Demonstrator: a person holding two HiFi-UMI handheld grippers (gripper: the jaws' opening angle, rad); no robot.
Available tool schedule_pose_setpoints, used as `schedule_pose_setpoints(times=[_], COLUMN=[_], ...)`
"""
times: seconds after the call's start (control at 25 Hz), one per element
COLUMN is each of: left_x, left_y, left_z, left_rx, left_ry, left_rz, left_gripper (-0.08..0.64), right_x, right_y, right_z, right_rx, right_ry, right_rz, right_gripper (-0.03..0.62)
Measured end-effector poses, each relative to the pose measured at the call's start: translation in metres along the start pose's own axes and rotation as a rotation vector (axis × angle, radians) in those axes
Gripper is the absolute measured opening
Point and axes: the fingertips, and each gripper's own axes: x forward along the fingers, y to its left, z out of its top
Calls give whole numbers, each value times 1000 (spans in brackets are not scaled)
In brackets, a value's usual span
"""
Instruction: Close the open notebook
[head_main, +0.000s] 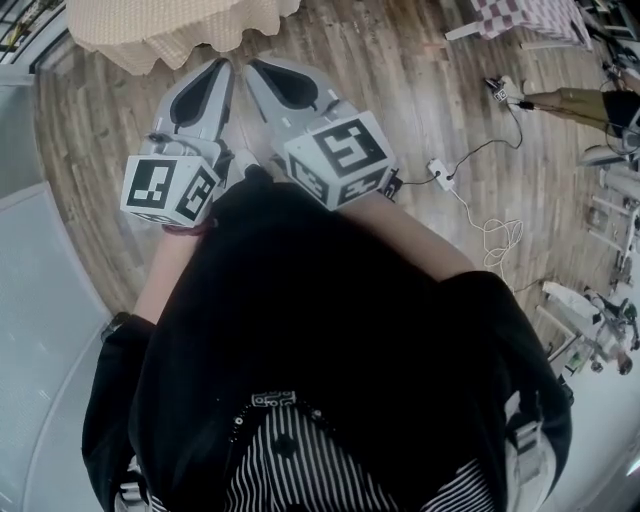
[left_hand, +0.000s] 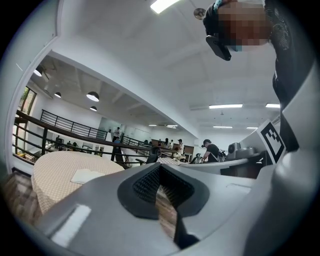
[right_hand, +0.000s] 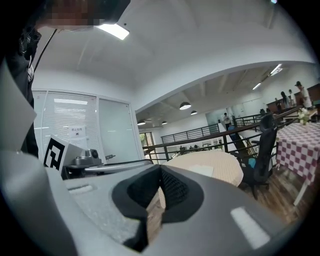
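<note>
The notebook (left_hand: 86, 175) is a pale flat shape lying on a round table with a beige cloth (left_hand: 55, 175), some way ahead of both grippers. The right gripper view shows the same notebook (right_hand: 200, 170) on that table (right_hand: 220, 167). In the head view only the table's cloth edge (head_main: 170, 30) shows, at the top. My left gripper (left_hand: 159, 167) and right gripper (right_hand: 160, 167) are held side by side at chest height, pointing roughly level toward the table. Both are shut with nothing between the jaws. From above, the left gripper (head_main: 215, 72) and the right gripper (head_main: 262, 68) nearly touch at the tips.
A dark office chair (right_hand: 262, 150) stands beside the round table, and a red-checked table (right_hand: 300, 140) is to its right. A power strip with cables (head_main: 440, 172) lies on the wooden floor. A dark railing (left_hand: 50, 130) runs behind the table. A pale partition (head_main: 30, 300) is on my left.
</note>
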Motion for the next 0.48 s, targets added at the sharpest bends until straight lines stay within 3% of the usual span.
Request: schedule_pose_setpoints(times=[0.48], left_x=[11], left_y=[105], left_z=[7], left_rx=[32], left_ry=[19], left_rz=[-16], left_gripper=[3], right_x=[111], right_y=[16], right_z=[15], right_rx=[-29], right_ry=[-16], right_rz=[-18], right_gripper=[0])
